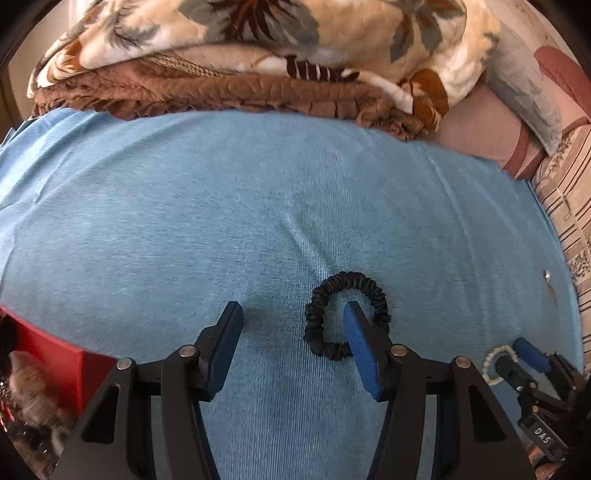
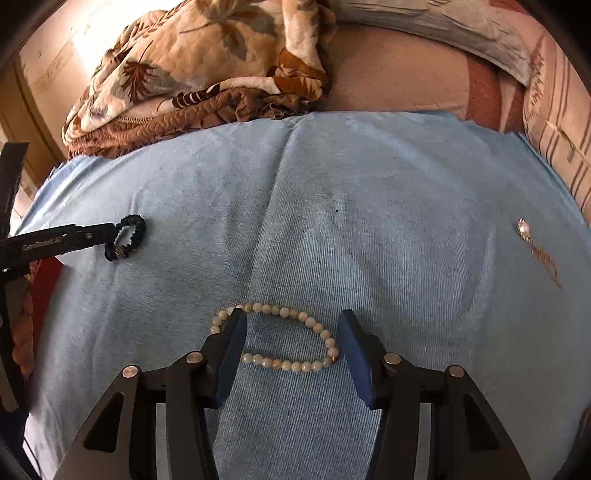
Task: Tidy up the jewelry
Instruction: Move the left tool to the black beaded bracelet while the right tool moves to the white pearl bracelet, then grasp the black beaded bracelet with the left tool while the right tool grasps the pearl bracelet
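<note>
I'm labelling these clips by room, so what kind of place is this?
Probably a bedroom: a blue cloth spread over a bed, with a rumpled floral quilt and a pillow behind it.

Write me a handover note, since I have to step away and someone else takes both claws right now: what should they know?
Left claw: open, low over the blue cloth, one finger inside the black hair tie.
Right claw: open, straddling the bead bracelet, which lies flat.
The pearl earring and a thin chain lie untouched, far right.
The red box sits at the left edge; its contents are blurred.
Done: nothing gripped.
Left: close on each piece, then probably move all to the box.
</note>
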The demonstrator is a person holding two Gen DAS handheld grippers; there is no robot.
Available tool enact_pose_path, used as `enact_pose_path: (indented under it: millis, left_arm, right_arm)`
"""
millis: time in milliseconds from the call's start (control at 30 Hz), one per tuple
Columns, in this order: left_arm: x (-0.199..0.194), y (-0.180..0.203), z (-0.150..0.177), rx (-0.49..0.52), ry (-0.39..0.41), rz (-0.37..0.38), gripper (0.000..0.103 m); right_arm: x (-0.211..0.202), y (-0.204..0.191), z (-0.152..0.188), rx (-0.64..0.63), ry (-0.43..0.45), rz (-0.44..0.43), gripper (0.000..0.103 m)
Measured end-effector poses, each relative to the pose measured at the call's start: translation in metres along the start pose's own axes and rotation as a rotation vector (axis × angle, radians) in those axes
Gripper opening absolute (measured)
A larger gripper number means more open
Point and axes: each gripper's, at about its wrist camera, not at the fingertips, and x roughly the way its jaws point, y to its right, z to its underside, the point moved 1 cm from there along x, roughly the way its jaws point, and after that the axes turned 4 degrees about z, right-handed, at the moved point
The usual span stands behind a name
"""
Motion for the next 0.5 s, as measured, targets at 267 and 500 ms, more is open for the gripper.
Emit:
enact_pose_path:
  millis: [267, 500]
  left_arm:
    - [0.009, 0.018, 0.002, 0.103, 0.042, -0.083, 0.055]
    - [0.004, 0.045, 0.012, 0.186, 0.029, -0.061, 0.007]
  right_arm:
    - [0.005, -0.006, -0.002, -0.059, 0.006, 0.048, 0.031]
    - [0.002, -0.012, -0.002, -0.027, -0.013, -0.038, 0.007]
